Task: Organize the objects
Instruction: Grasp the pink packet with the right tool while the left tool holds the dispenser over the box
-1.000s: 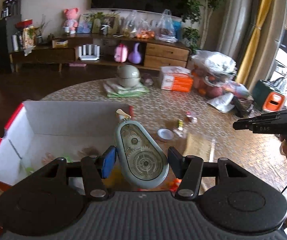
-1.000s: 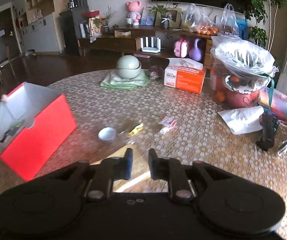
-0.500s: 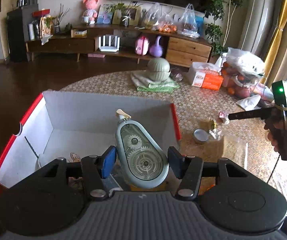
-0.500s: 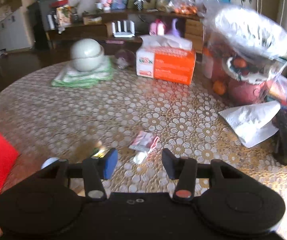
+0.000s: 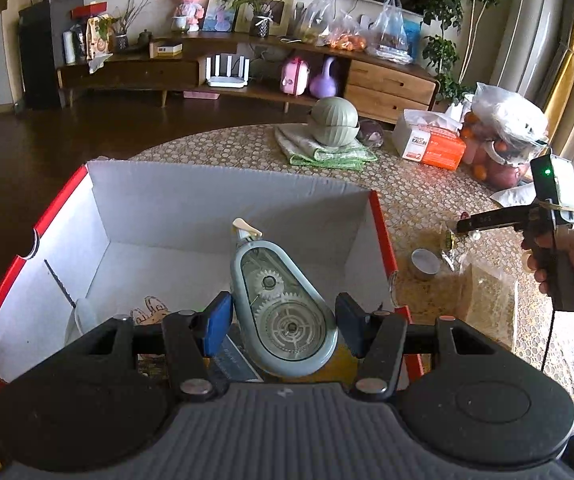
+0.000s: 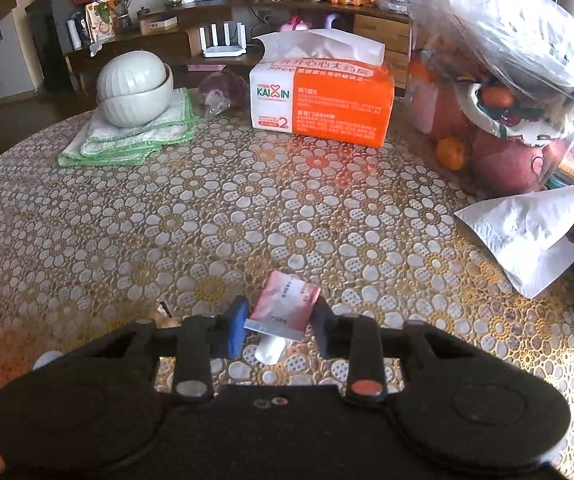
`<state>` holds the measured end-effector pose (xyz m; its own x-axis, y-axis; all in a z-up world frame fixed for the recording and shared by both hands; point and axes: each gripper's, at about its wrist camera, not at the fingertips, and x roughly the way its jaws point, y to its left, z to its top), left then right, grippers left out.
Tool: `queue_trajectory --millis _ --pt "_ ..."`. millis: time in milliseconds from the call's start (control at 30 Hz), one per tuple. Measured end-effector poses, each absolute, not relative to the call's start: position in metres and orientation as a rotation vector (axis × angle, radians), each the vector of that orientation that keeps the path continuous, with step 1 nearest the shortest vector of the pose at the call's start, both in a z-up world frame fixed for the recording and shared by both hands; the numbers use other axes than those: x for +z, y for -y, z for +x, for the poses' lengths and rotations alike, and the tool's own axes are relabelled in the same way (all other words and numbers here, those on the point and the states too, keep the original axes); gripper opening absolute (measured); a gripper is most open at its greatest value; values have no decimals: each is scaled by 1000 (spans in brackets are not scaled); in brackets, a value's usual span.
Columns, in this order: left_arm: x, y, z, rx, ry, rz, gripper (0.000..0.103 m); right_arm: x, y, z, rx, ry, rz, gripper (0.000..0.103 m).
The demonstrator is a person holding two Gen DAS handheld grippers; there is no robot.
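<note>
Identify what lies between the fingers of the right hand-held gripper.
In the right wrist view, a pink sachet lies on the table between the open fingers of the right hand-held gripper.

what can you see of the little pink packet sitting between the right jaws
The pink packet is a small flat sachet, pinkish red fading to pale, with faint print and a silvery sealed edge at its near end. It looks like foil or plastic. It lies flat on the floral tablecloth, slightly skewed, between the open jaws of the right gripper, which do not clearly touch it. A small white piece lies just beneath its near edge.
</note>
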<state>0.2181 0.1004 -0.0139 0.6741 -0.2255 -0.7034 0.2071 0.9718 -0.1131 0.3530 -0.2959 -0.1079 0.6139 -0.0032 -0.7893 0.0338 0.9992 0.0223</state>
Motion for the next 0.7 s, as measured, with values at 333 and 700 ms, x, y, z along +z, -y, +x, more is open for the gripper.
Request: queue_trajectory --millis 333,700 --pt "-11 -112 216 -222 -786 -37 56 -70 287 320 61 -875 54 30" --pt "7 -127 215 -232 -778 -3 56 9 217 267 327 -789 15 30"
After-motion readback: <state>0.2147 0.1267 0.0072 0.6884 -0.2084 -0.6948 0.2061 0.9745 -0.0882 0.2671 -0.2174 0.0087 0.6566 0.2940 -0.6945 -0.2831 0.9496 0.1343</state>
